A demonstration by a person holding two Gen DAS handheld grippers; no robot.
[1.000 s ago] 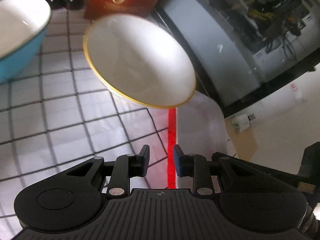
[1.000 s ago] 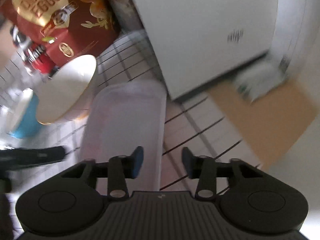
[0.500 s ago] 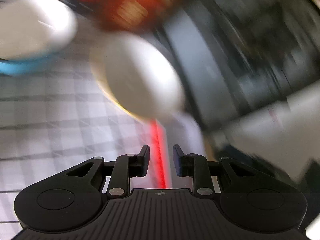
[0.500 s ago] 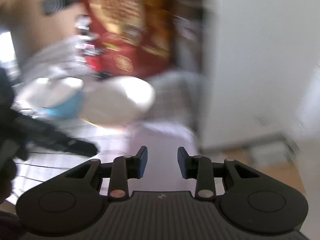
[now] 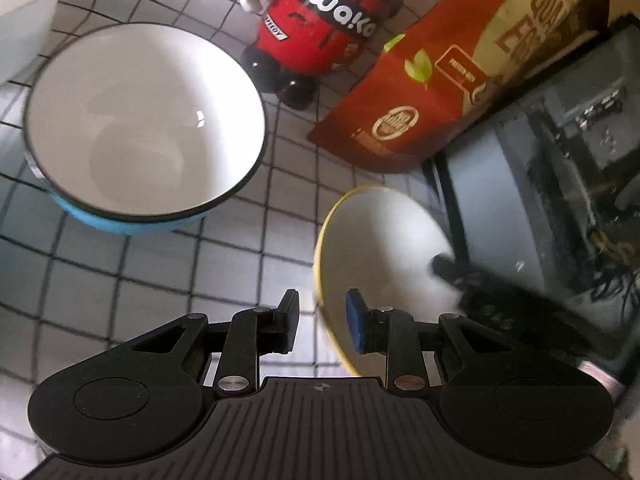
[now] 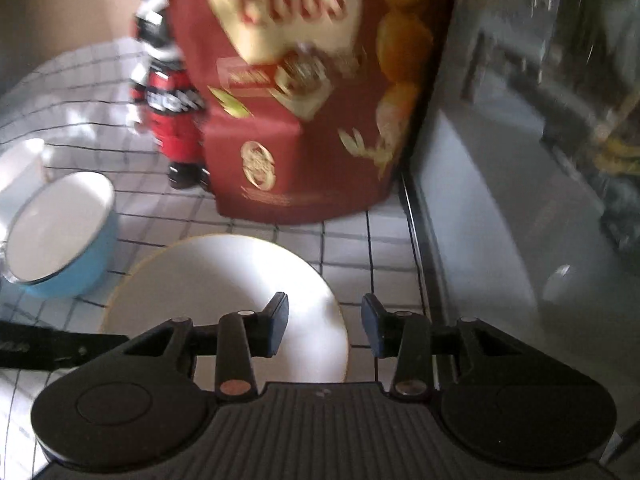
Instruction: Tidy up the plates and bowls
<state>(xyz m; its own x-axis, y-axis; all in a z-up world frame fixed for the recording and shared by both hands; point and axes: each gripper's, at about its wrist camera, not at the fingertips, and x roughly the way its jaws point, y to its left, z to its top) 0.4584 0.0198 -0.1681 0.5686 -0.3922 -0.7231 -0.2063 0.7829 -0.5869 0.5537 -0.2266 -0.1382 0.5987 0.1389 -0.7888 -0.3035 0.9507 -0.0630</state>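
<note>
Both bowls sit apart on the bench, nothing stacked: blue bowl [image 5: 144, 120] upper left, yellow-rimmed bowl [image 6: 224, 304] by my right claw [image 6: 324, 330], just opening, empty; left claw [image 5: 322, 322] narrowly parted astride its rim.

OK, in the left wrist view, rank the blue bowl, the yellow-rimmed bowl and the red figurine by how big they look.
1. Blue bowl: widest.
2. Yellow-rimmed bowl: looks smaller, though its near side is cut off behind the left gripper, so its rank against the blue bowl is unsure.
3. Red figurine: smallest, but farthest away.
</note>
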